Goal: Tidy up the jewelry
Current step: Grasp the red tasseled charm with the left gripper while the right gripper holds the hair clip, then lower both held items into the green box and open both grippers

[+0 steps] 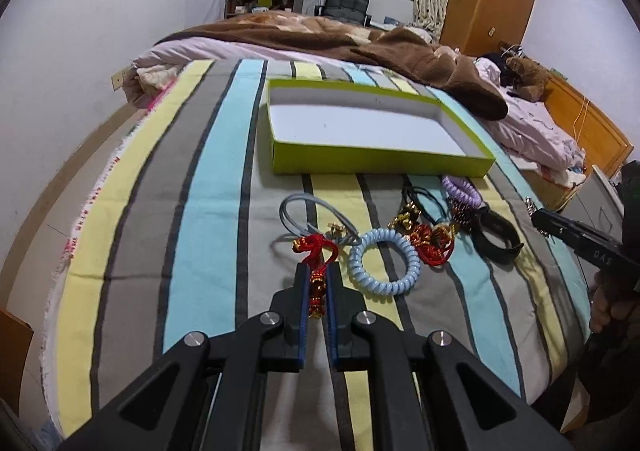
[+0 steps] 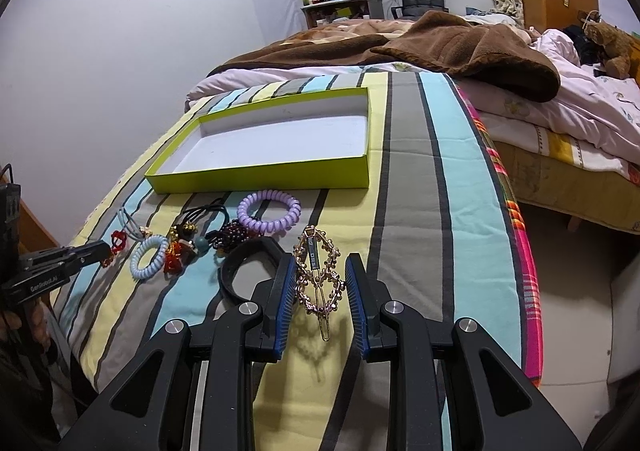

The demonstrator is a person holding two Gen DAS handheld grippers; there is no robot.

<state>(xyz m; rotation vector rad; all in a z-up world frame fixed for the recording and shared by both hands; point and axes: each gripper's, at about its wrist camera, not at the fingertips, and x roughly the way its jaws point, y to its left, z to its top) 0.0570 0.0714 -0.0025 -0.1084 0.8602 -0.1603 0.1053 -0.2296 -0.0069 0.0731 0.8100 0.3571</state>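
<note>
We take the green-sided box (image 1: 380,165) as our landmark: it sits on the striped cloth (image 1: 208,211), open at the top, white inside, and we see nothing lying in it. Starting at the left, our left gripper (image 1: 318,271) is well in front of the box on the near side, its jaws pinched tight on a red knotted cord charm with amber beads (image 1: 316,271); the knot sticks out past the tips and the beads sit between the blue pads. In the right wrist view its side reads "GenRobot.AI". Nearer the box than the charm lies a grey hair tie (image 1: 304,211), and just right of the charm a pale blue spiral hair tie (image 1: 384,263). Further right, still in front of the box, comes a clump of black cords with gold and red ornaments (image 1: 424,235), then a purple spiral hair tie (image 2: 268,213) close to the box's front wall, a dark beaded piece (image 2: 234,237) just beside it, and a black band (image 2: 248,271) on the near side of those. Rightmost, our right gripper (image 2: 320,279) holds a gold jewelled hair clip (image 2: 318,275) between its half-spread jaws, the clip's edges against both pads; a small tag on the clip carries letters we read as "DAS". The same letters show on the right gripper's finger in the left wrist view.
</note>
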